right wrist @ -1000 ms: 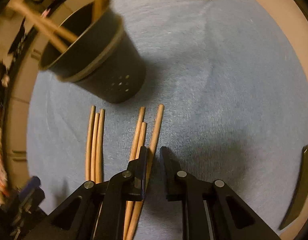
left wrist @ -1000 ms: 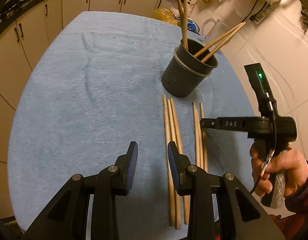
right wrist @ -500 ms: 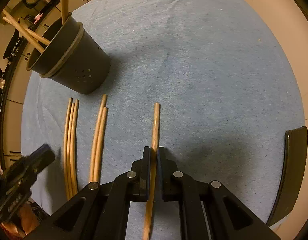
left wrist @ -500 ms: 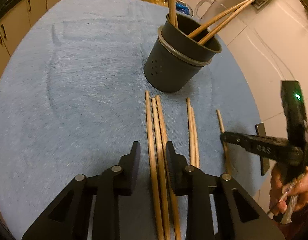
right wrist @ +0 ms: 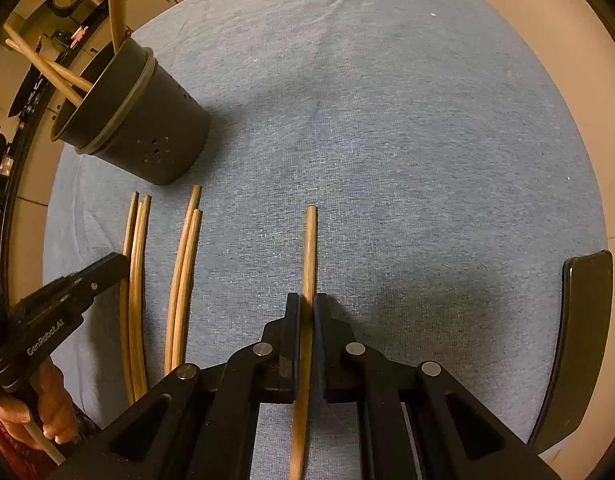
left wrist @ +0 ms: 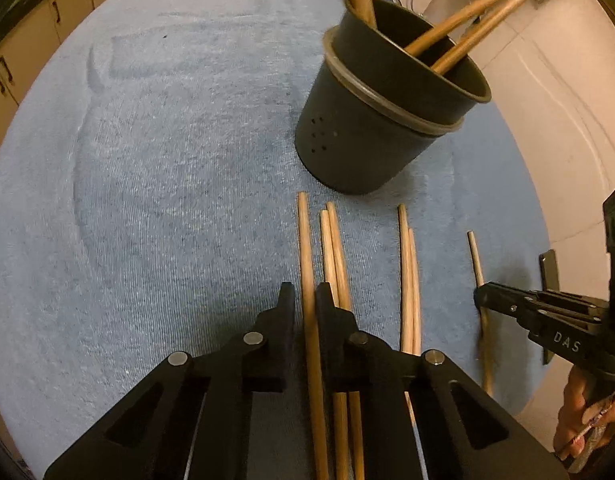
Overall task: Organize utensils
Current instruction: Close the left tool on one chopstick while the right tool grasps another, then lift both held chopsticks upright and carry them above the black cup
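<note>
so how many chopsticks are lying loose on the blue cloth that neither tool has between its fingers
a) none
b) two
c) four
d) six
c: the left tool has closed on one chopstick and the right tool clamps another, which leaves a pair beside the left tool and a second pair loose on the cloth.

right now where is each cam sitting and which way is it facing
Left wrist: on the left gripper, looking steeply down at the blue cloth; its fingers clamp one chopstick; the person's other hand shows at the right.
Right wrist: on the right gripper, also facing down; its fingers clamp a separate chopstick.
Shared: the dark holder, the loose chopsticks, and each other's gripper.
</note>
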Motion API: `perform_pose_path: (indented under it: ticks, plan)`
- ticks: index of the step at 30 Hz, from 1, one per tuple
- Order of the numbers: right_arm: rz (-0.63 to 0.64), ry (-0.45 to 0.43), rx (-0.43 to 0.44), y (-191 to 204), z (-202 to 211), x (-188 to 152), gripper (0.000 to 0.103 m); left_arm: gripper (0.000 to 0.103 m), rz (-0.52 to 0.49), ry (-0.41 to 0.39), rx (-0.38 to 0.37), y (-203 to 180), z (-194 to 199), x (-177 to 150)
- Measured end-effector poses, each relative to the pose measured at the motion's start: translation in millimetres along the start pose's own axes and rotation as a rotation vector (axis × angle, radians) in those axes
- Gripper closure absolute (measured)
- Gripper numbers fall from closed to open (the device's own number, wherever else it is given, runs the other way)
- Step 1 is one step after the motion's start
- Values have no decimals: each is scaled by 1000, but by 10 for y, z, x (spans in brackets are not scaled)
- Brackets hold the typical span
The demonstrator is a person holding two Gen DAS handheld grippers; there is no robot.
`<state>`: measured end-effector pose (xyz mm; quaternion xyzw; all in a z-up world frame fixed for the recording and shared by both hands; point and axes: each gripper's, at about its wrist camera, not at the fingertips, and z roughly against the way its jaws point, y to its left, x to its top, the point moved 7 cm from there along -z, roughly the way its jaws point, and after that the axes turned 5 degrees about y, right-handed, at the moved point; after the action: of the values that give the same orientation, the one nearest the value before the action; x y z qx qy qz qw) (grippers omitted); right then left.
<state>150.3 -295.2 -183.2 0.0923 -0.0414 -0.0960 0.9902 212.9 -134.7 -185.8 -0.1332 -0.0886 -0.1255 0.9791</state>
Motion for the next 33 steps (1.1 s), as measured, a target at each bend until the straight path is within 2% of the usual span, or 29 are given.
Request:
perform_pose_path:
  ticks: [5,10,16,23,27,33]
  plan:
    - [22,-1,-17,108,-6,47,95,97,-19,1,50,-68,-18,20]
    - [34,-19,-1,162,16,48,96,97,14,-36,-8,-43,52,-124]
    - [46,-116,45,257,298,31,96,97,49,-153,-62,-22,442,-156]
    - [79,-251,90,477,695,6,96,97,41,-292,-52,34,1017,-176]
    - [109,-313,98,628,891,-24,96,97,35,-337,-46,38,1272,-191]
    - [140,-359,111,822,1053,-38,96,97,34,-385,-40,100,1502,-241]
